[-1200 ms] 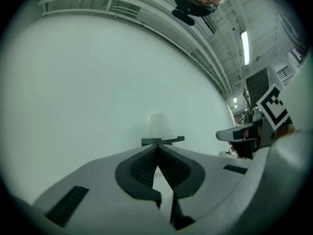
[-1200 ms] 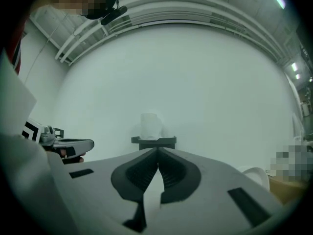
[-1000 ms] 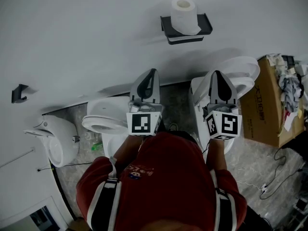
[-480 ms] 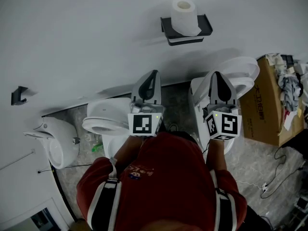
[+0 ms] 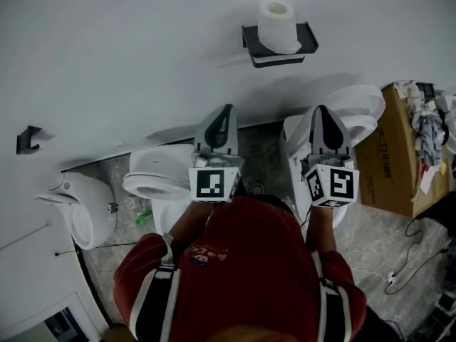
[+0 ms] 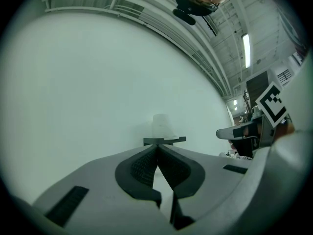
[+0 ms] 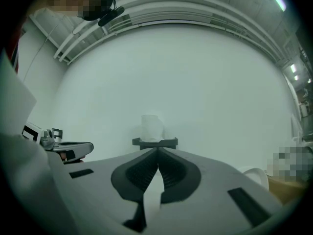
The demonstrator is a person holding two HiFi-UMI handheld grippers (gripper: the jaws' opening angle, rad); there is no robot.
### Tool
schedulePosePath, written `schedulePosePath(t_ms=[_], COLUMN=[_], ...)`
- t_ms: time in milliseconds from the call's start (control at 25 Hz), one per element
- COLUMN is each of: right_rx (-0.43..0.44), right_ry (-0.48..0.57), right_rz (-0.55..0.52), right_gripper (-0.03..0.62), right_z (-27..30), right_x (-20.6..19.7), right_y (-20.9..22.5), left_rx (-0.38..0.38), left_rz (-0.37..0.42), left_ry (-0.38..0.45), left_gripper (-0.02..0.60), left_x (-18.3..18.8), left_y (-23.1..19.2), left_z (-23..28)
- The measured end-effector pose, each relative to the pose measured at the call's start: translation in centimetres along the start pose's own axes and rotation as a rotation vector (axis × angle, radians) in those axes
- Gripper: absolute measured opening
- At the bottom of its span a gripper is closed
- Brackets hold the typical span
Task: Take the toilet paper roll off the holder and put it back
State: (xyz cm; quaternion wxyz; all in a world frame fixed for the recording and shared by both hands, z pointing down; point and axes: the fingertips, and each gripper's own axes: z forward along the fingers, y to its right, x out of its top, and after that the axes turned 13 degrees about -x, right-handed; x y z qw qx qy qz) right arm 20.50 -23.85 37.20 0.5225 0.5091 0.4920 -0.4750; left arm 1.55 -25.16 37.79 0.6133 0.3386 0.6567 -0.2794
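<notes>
Head view: white wall [image 5: 107, 48] (roll [image 5: 276, 26] shelved)

red shirt [image 5: 249, 262], black straps [image 5: 152, 301] edged white
small print [image 5: 203, 254] on the chest; pale grey left gripper [image 5: 227, 110] and right gripper [image 5: 320, 110], black ribbed pads [image 6: 142, 166], black-and-white marker cubes [image 5: 214, 184].

One roll [image 5: 276, 23]; one holder [image 5: 308, 38]; two tongs [image 5: 226, 110] [image 5: 321, 111]

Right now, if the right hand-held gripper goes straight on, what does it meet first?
Likely the front edge of the black holder on the wall; the toilet paper roll stands just above that line. Nothing shows between it and the shut right hand-held gripper, though depth is unclear.
</notes>
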Motion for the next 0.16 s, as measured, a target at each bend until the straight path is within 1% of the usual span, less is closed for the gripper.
schedulePosePath(t_ms=[160], right_rx=[-0.001], right_ry=[-0.003], right_rz=[-0.008], right_gripper=[0.011], right_z=[-0.2], right_x=[0.03], right_y=[-0.2], left_rx=[-0.004], left_rz=[0.005], left_ry=[0.02], left_gripper=[0.018], left_x=[0.46], left_y=[0.13], left_z=[-0.27])
